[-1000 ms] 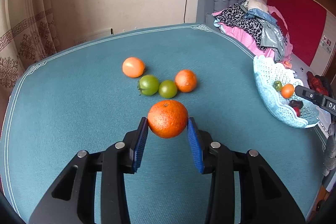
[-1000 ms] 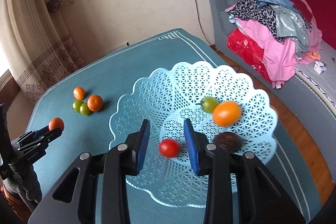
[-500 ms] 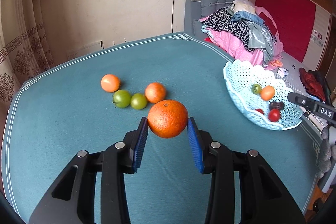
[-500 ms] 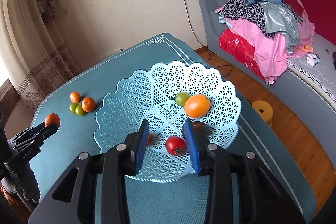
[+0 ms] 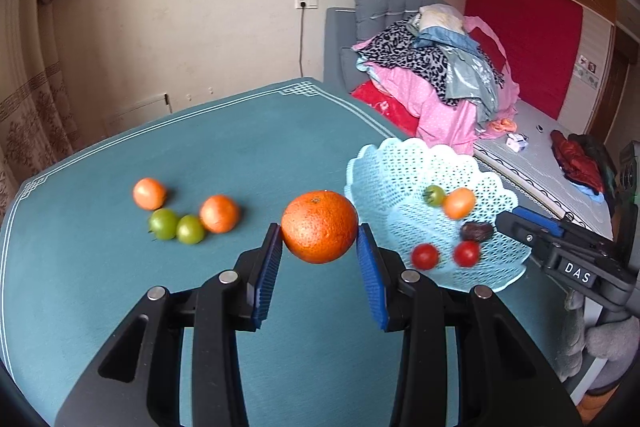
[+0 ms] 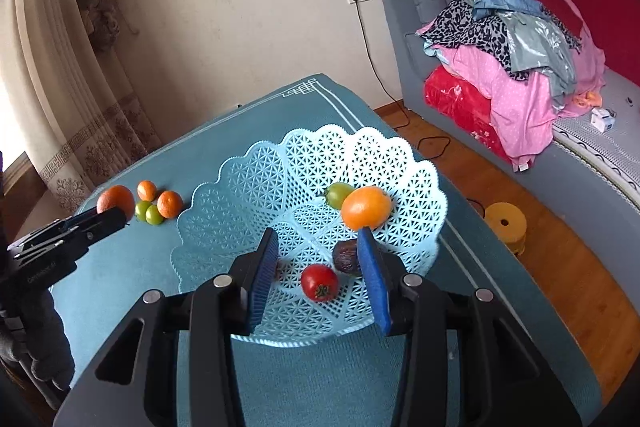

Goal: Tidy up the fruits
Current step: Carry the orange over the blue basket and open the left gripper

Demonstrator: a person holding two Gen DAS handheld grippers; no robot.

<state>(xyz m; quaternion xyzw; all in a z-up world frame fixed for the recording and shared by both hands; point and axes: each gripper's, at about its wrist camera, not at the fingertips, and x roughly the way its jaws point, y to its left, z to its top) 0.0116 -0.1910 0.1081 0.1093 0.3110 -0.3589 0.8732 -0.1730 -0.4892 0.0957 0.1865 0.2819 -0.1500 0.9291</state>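
Left tongs (image 5: 319, 259) clamped on a large orange (image 5: 319, 226), both blue pads pressed to its sides, fruit carried clear of the teal tablecloth (image 5: 240, 147). Same grip as a second ago, yet shifted toward the basket: then far off at the right edge of the left view, now the pale blue lattice basket (image 5: 384, 163) just right of the right pad. Stem dimple of the orange turned up and slightly away from the tongs; near round, no long axis to tell.

Right tongs (image 6: 318, 269) over the basket (image 6: 256, 187), jaws opening, wider apart than a second ago, nothing pinched. Below the gap, lying free on the basket floor, a red tomato (image 6: 319, 282), green calyx turned toward the tongs. A second ago blurred between the pads.

Beyond the right pad: dark fruit (image 6: 346, 257), then orange tomato (image 6: 366, 207) and green tomato (image 6: 338, 194).

Only from the left wrist: a second red tomato (image 5: 425, 256) beside the first (image 5: 466, 253); from the right wrist, hidden behind the left pad. Only from the right wrist: yellow stool (image 6: 505, 221) on the floor past the table edge.

Left of the left tongs, on the cloth: two green tomatoes (image 5: 176, 226) touching, two small oranges (image 5: 219, 213) next to them.
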